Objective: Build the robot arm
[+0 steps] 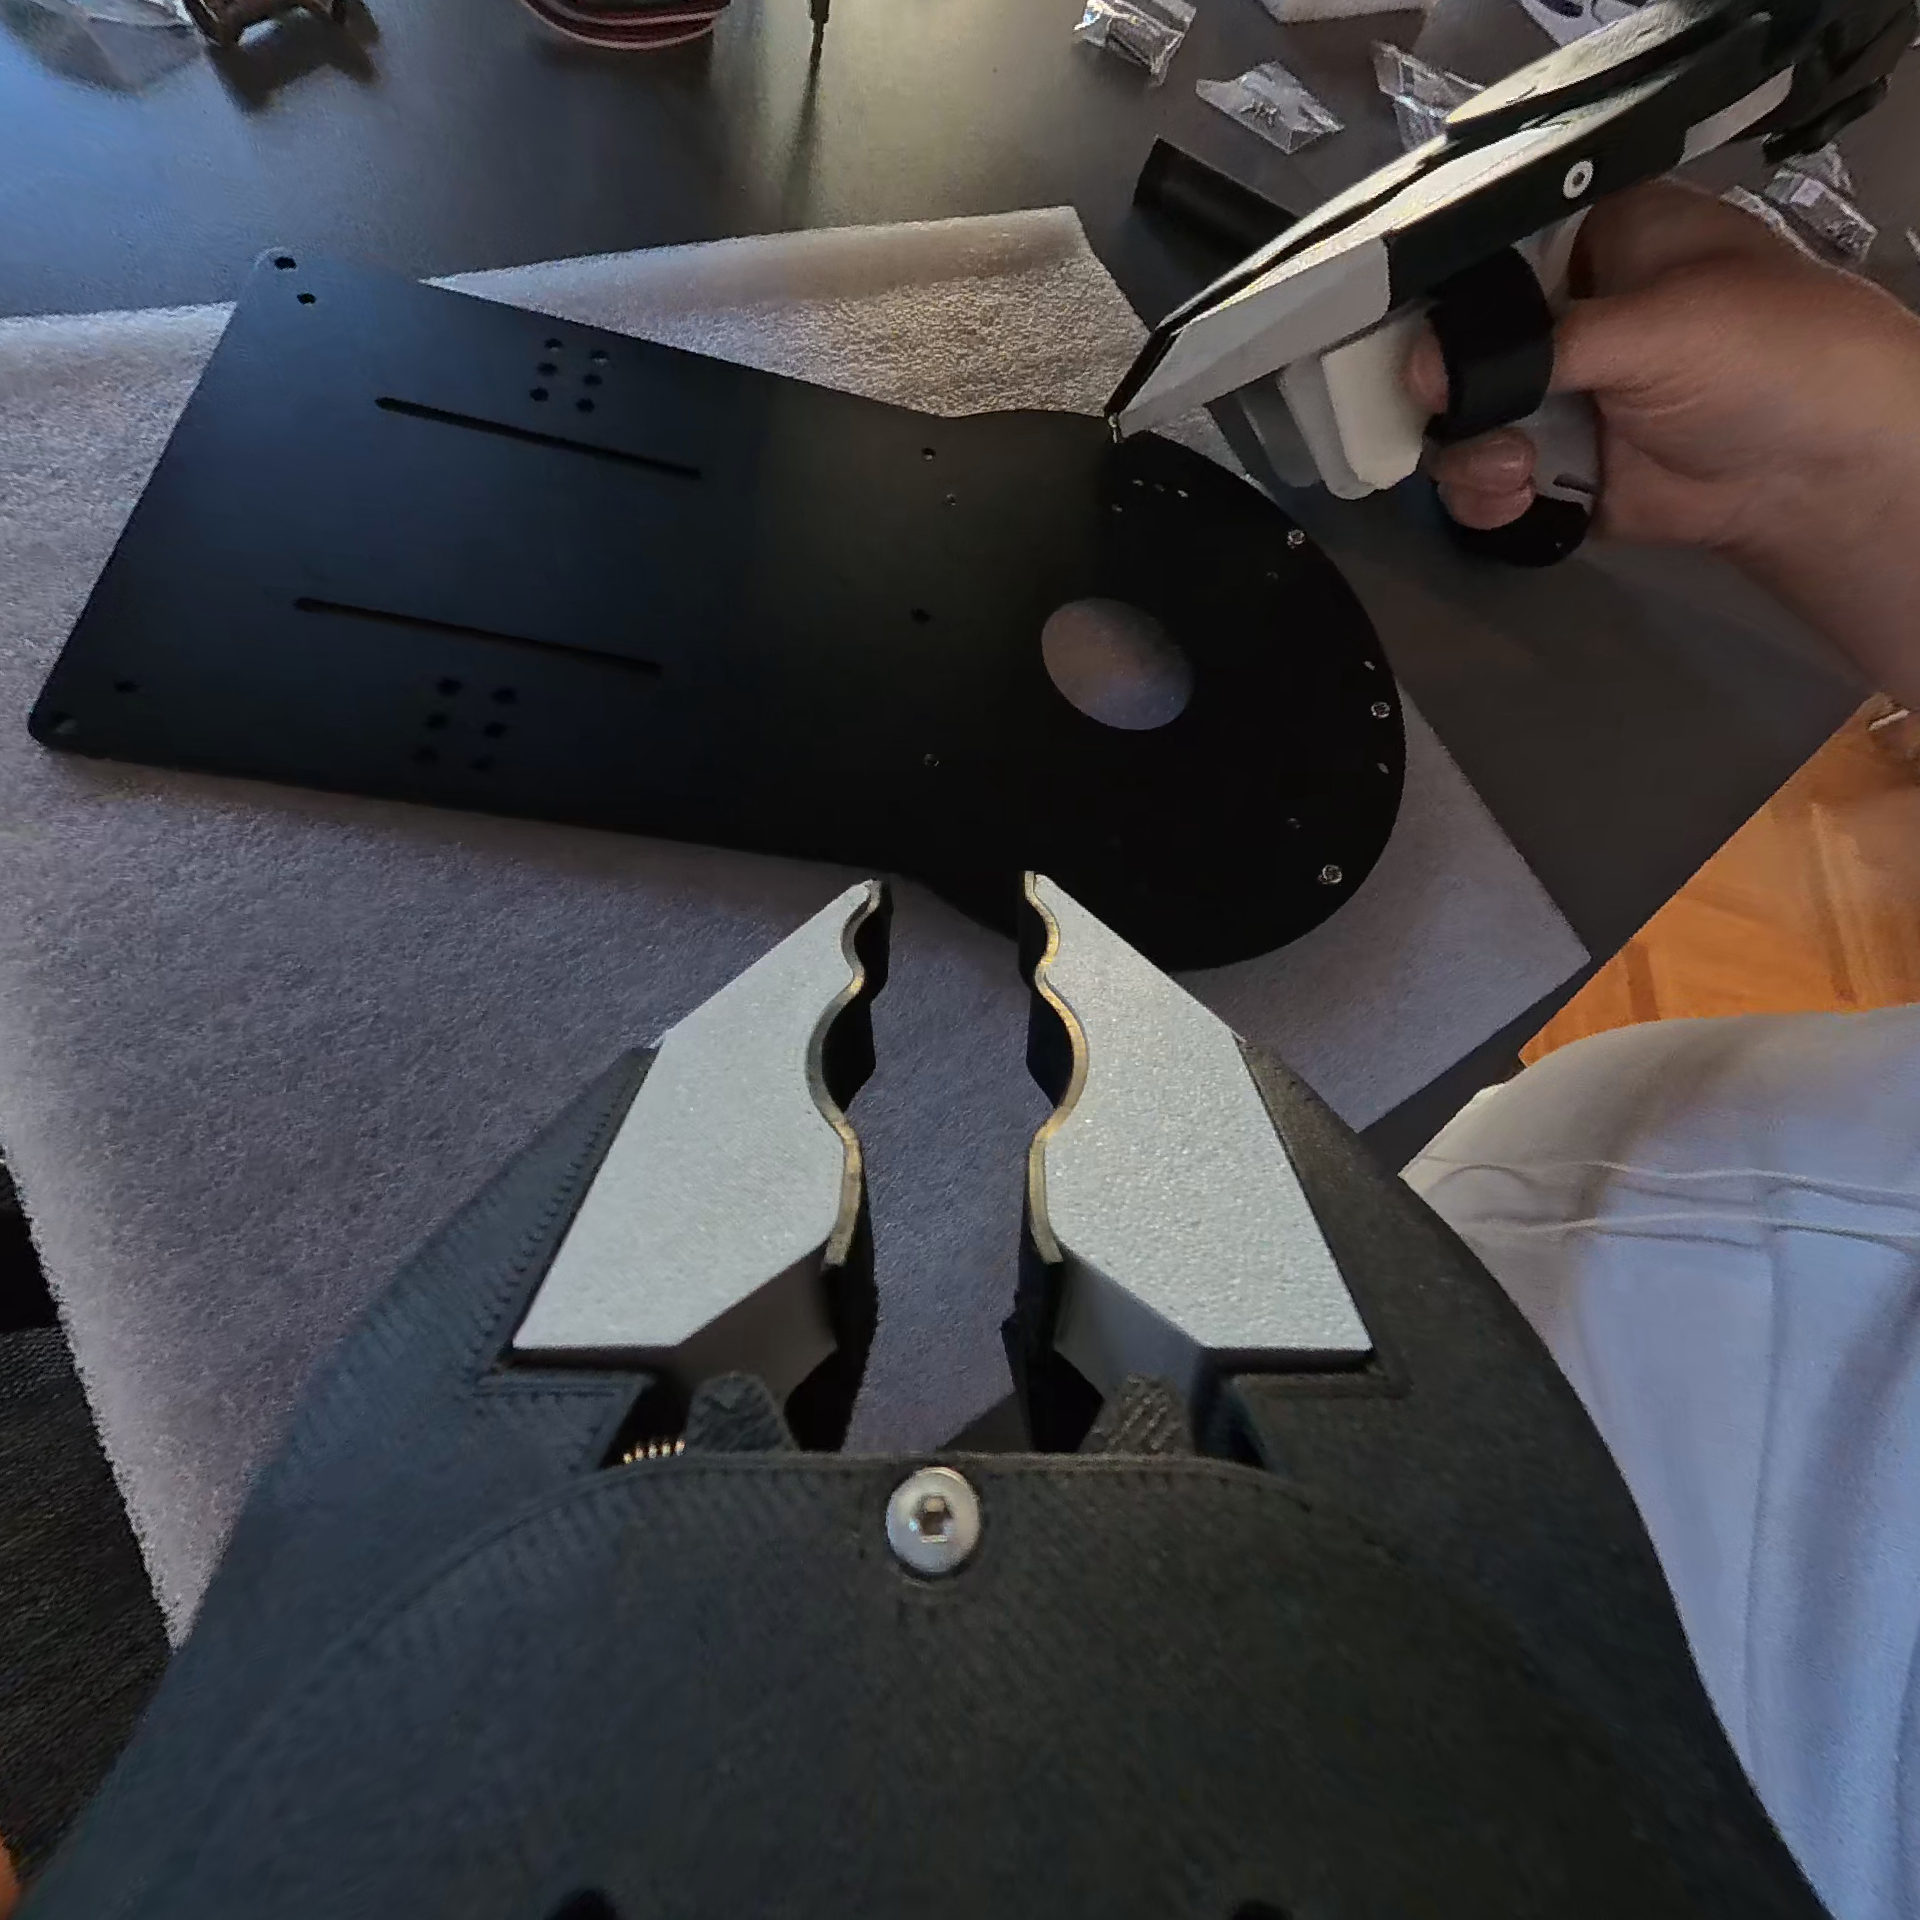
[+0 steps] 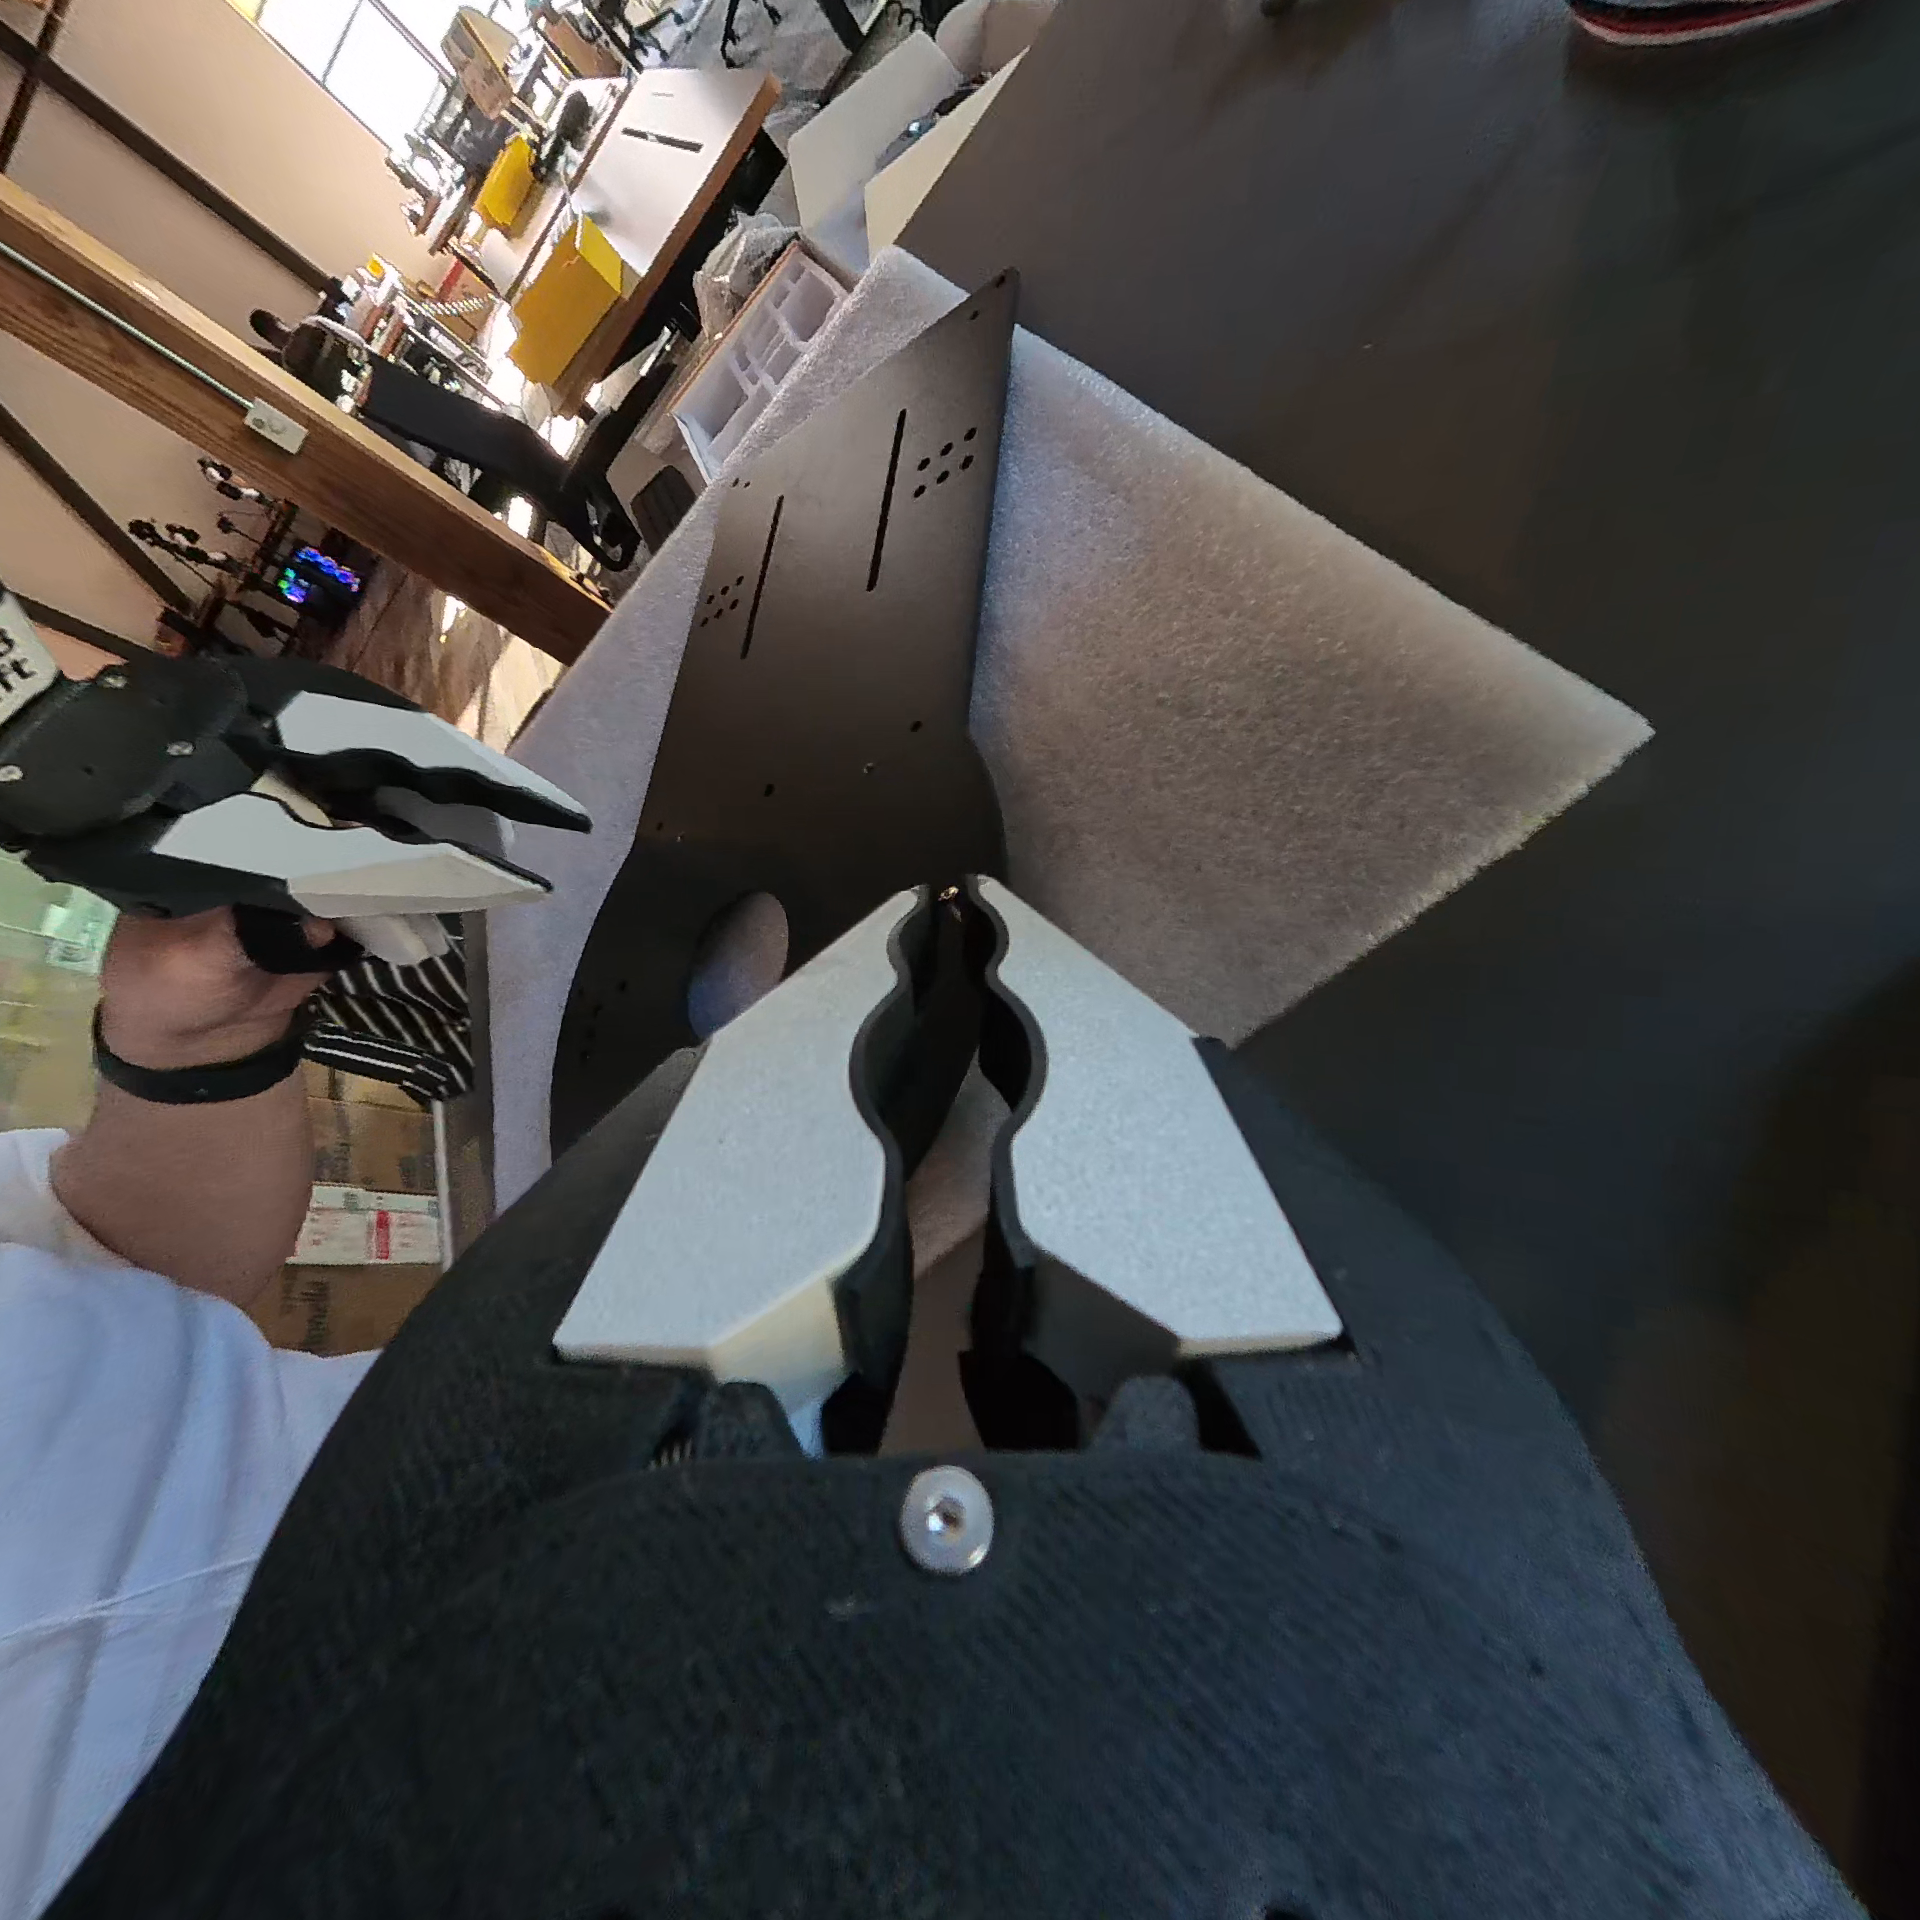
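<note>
A flat black metal plate (image 1: 727, 623) with two long slots, small hole groups and a round end with a large hole (image 1: 1117, 665) lies on a white foam sheet (image 1: 312, 987). My left gripper (image 1: 956, 894) is open and empty, its tips just short of the round end's near edge. My right gripper (image 1: 1117, 416) is shut on a tiny screw (image 2: 948, 891) and holds it at the far rim of the round end. In the right wrist view the plate (image 2: 831, 675) stretches away from my right gripper (image 2: 948, 896), and the left gripper (image 2: 566, 852) hovers at the left. Small screws (image 1: 1380, 711) sit in the round rim.
The foam (image 2: 1247, 727) lies on a dark table (image 1: 1039, 135). Several small clear bags of hardware (image 1: 1262, 99) and a black block (image 1: 1205, 192) lie at the back right. A cable bundle (image 1: 623, 21) is at the far edge. Wooden floor (image 1: 1766, 883) shows past the table's right edge. Some 15 cm of space lies between my two pairs of fingers.
</note>
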Demonstrator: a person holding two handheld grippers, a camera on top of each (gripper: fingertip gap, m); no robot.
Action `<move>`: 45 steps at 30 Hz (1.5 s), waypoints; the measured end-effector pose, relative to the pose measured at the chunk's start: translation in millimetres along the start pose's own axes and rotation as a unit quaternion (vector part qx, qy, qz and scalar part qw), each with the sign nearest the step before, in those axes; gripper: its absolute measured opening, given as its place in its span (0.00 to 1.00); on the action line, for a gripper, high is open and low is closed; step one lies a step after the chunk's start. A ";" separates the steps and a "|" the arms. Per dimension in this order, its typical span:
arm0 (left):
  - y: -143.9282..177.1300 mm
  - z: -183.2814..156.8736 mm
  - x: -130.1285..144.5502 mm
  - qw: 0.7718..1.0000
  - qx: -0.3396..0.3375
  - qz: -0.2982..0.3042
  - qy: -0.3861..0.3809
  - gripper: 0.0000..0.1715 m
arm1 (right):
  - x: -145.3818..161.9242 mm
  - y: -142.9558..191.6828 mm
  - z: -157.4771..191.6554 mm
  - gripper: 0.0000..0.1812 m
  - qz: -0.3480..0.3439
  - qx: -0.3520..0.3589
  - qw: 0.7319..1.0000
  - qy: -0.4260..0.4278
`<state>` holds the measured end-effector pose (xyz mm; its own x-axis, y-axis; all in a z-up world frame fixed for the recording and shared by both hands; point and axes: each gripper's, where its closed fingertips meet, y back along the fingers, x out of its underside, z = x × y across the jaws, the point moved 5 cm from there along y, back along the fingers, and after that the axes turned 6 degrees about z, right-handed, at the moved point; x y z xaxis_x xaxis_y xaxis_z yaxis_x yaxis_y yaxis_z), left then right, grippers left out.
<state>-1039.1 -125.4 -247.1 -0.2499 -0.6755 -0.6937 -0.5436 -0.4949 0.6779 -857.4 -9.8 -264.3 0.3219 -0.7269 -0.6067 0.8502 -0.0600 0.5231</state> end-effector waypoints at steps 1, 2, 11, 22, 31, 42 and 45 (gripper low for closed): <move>-0.2 0.0 0.3 1.000 0.001 0.000 0.001 0.13 | 0.7 -0.4 0.4 0.01 0.004 0.002 1.000 0.005; -0.4 -0.2 0.4 1.000 0.002 0.000 0.001 0.13 | 0.7 -0.2 0.8 0.01 0.005 0.004 1.000 0.009; 0.5 -2.1 -0.1 1.000 0.001 -0.002 0.002 0.13 | 1.6 3.2 1.5 0.01 0.007 0.008 1.000 0.024; -1.1 -4.0 0.1 1.000 0.007 -0.002 0.007 0.13 | 0.7 1.0 4.6 0.01 0.020 0.043 0.996 0.076; -1.1 -3.5 1.5 1.000 0.009 -0.004 0.012 0.13 | -1.5 0.5 5.3 0.02 0.027 0.050 0.995 0.084; 7.5 -1.1 1.0 1.000 -0.002 -0.009 0.017 0.13 | -34.1 77.3 -8.1 0.12 0.032 0.165 0.977 0.129; 10.7 -1.9 -1.0 1.000 -0.007 -0.012 0.017 0.13 | -34.6 105.7 -43.3 0.16 0.130 0.273 0.947 0.109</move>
<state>-1043.2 -131.0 -238.7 -0.2096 -0.6809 -0.7017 -0.5375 -0.5193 0.6644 -760.7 38.6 -214.0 0.6199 -0.6111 -0.4922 0.4068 -0.2861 0.8675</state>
